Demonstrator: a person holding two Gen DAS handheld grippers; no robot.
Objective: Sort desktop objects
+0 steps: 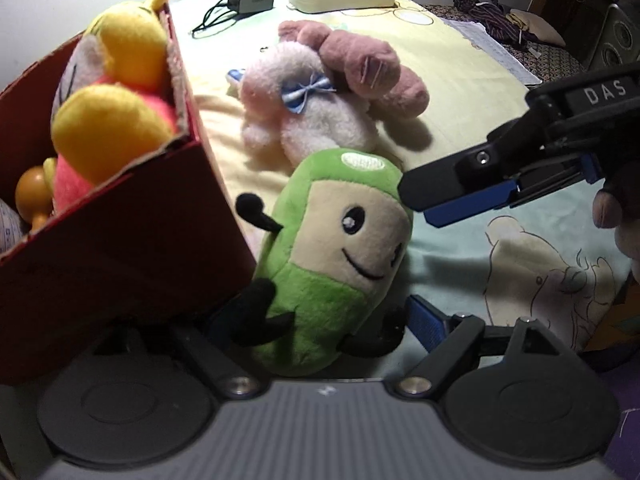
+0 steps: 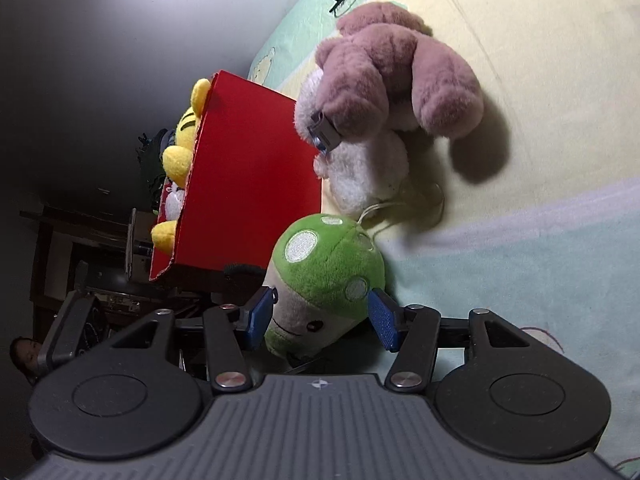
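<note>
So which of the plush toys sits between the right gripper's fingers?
The green smiling plush, flanked by the right gripper. The pink bunny lies farther off on the sheet; the yellow plush sits in the red box.

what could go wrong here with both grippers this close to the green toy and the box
1. The right gripper has its fingers either side of the green plush toy, which leans against the red box. Closing or lifting carelessly could nudge the box.
2. The box already holds yellow plush toys poking above its rim, so another toy may not settle in.
3. The left gripper sits right at the toy's base, so the two grippers could collide.
</note>
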